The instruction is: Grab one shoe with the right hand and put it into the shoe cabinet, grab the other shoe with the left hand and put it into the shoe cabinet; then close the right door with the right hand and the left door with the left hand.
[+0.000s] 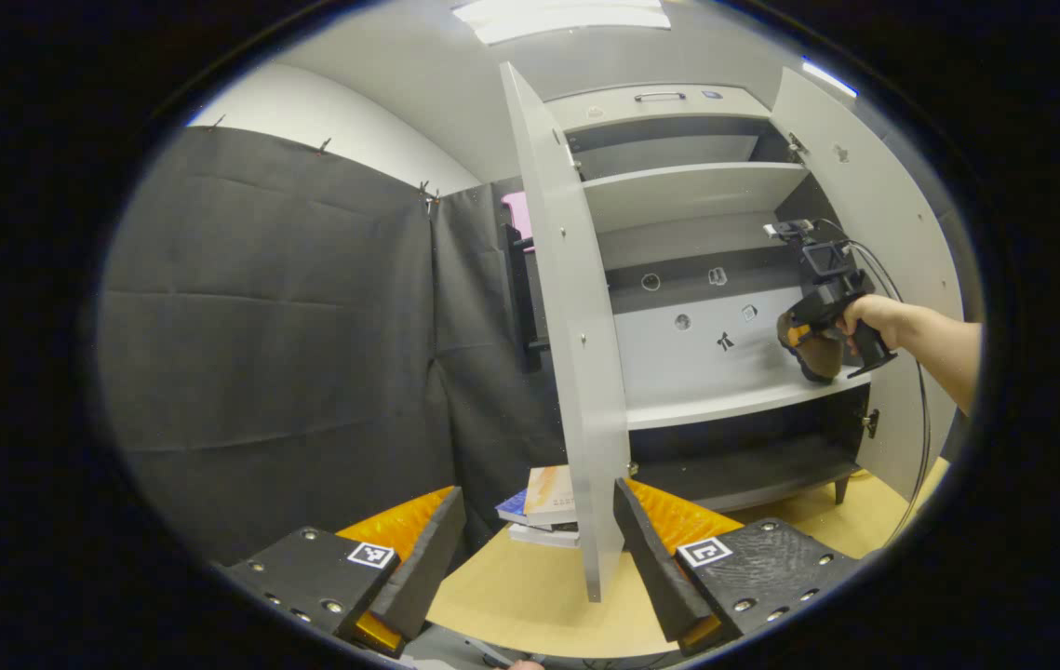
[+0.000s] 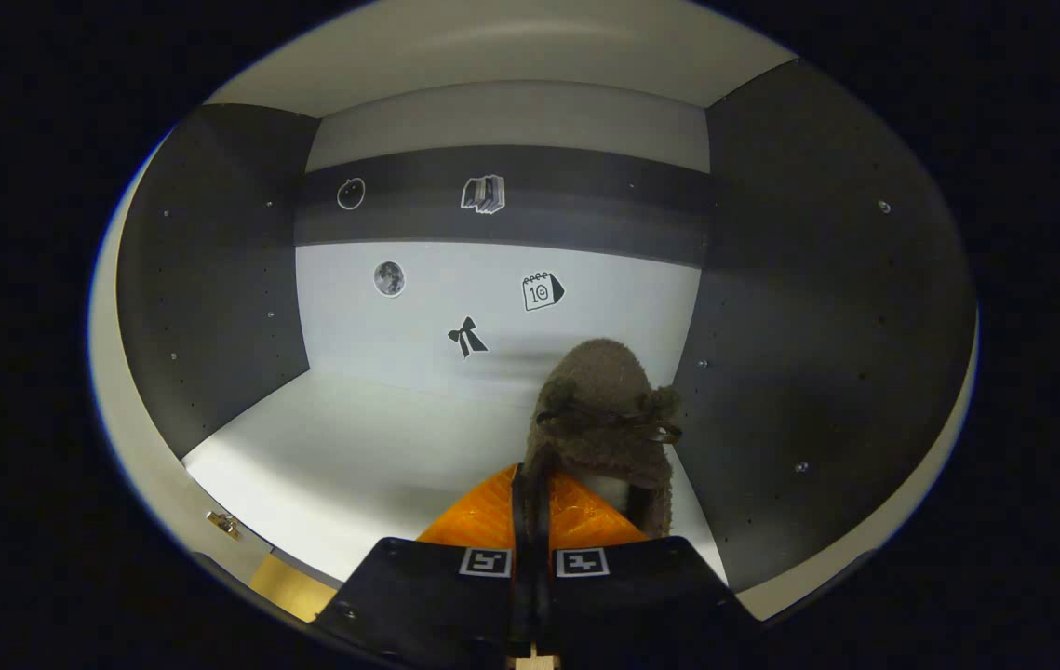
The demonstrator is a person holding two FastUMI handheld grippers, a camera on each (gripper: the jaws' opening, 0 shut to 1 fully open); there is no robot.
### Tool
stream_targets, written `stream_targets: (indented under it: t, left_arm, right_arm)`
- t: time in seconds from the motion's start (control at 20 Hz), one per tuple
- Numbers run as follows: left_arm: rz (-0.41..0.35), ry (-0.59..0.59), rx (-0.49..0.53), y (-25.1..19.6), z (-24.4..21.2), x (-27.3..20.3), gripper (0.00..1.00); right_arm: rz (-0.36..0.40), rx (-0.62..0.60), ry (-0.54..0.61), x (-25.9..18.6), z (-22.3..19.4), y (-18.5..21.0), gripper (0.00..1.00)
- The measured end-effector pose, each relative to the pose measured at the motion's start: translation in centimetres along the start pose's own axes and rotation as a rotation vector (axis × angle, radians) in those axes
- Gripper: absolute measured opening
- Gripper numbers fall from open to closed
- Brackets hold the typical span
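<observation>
In the right gripper view, the right gripper (image 2: pixel 530 507) is clamped on the edge of a brown fuzzy shoe (image 2: pixel 606 419), low and right of centre inside the shoe cabinet (image 2: pixel 222 279), over its pale shelf (image 2: pixel 343 456). In the left gripper view, the left gripper (image 1: pixel 539 549) at the bottom stands wide apart with nothing between its fingers, facing the cabinet's open left door (image 1: pixel 571 316).

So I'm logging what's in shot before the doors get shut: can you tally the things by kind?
Shoes: 1, a brown fuzzy shoe held over the shelf
Cabinet doors: 2, left door and right door, both open
Grippers: 2, left gripper open, right gripper shut on the shoe
Books: a stack of 3 books on the floor
Total: 8
</observation>
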State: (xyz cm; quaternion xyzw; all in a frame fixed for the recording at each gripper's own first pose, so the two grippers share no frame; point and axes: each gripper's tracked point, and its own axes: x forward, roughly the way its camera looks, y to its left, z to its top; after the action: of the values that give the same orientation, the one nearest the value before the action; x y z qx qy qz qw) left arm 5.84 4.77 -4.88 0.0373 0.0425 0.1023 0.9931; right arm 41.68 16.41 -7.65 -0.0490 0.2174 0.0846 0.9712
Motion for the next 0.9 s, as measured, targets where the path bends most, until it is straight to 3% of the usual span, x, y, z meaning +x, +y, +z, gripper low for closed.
stream_targets:
  t: [0.05, 0.15, 0.3, 0.4, 0.45, 0.5, 0.55, 0.65, 0.7, 0.75, 0.8, 0.9]
  left_arm:
    - [-0.006, 0.006, -0.008, -0.2, -0.1, 0.0, 0.99]
    - [-0.023, 0.016, -0.018, -0.7, -0.5, -0.1, 0.99]
    - [-0.070, 0.028, -0.021, -2.0, -1.3, 0.0, 0.99]
    - [-0.112, 0.035, -0.028, -3.2, -1.6, -0.2, 0.94]
    - [-0.136, 0.037, -0.034, -3.9, -1.8, -0.2, 1.00]
    - [-0.161, 0.039, -0.042, -4.5, -2.0, -0.1, 1.00]
    - [-0.186, 0.042, -0.050, -5.2, -2.1, 0.0, 0.94]
    - [-0.241, 0.047, -0.066, -6.4, -2.4, 0.2, 0.94]
    - [-0.269, 0.052, -0.074, -7.1, -2.8, 0.3, 1.00]
    - [-0.295, 0.059, -0.081, -7.8, -3.1, 0.4, 1.00]
    - [-0.322, 0.066, -0.088, -8.4, -3.4, 0.3, 0.94]
    - [-0.372, 0.082, -0.087, -9.6, -4.3, 0.5, 0.94]
  right_arm:
    - [-0.016, -0.023, -0.006, 0.2, 0.1, -0.3, 0.07]
    - [-0.028, -0.052, -0.042, -0.1, 1.0, -0.5, 0.26]
    - [-0.044, -0.048, -0.122, -2.5, 2.8, -0.9, 0.84]
    - [-0.032, -0.021, -0.203, -5.0, 4.0, -0.7, 0.98]
    - [-0.028, -0.011, -0.240, -6.5, 4.3, -0.8, 0.99]
    - [-0.023, -0.006, -0.270, -8.0, 4.5, -0.8, 0.98]
    - [-0.018, -0.006, -0.289, -9.5, 4.4, -0.7, 0.98]
    - [-0.007, -0.011, -0.304, -12.3, 3.6, -0.7, 0.98]
    - [-0.005, -0.012, -0.310, -13.6, 3.1, -0.7, 0.98]
    - [0.001, -0.012, -0.317, -14.8, 2.6, -0.6, 0.98]
    - [0.016, -0.010, -0.321, -16.1, 2.0, -0.2, 0.98]
    - [0.038, -0.007, -0.332, -18.5, 0.7, 0.2, 0.98]
